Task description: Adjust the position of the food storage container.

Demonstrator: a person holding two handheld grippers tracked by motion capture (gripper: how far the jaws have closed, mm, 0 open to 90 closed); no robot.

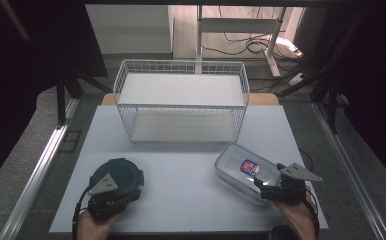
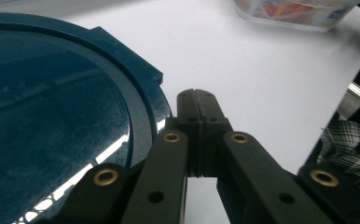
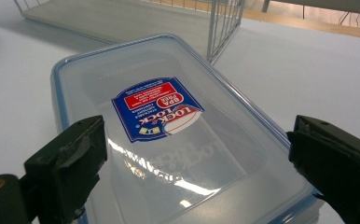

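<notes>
One wire basket (image 1: 181,102), one clear container (image 1: 241,172), one dark round lid (image 1: 117,176).

Big white wire basket (image 1: 181,102) sits at the far side of the white table (image 1: 181,200), upright. Behind it there's a white desk frame (image 1: 236,30) with black cables (image 1: 251,45) tangled on the floor.

The clear box's lid (image 3: 169,140) sticker (image 3: 157,112) reads "LOCK".

Dark blue round lid (image 1: 117,177) near left; clear box (image 1: 243,171) near right, blue-rimmed, its label (image 3: 157,108) red and blue; white wire basket (image 1: 181,67) far; white table (image 1: 181,195).
</notes>
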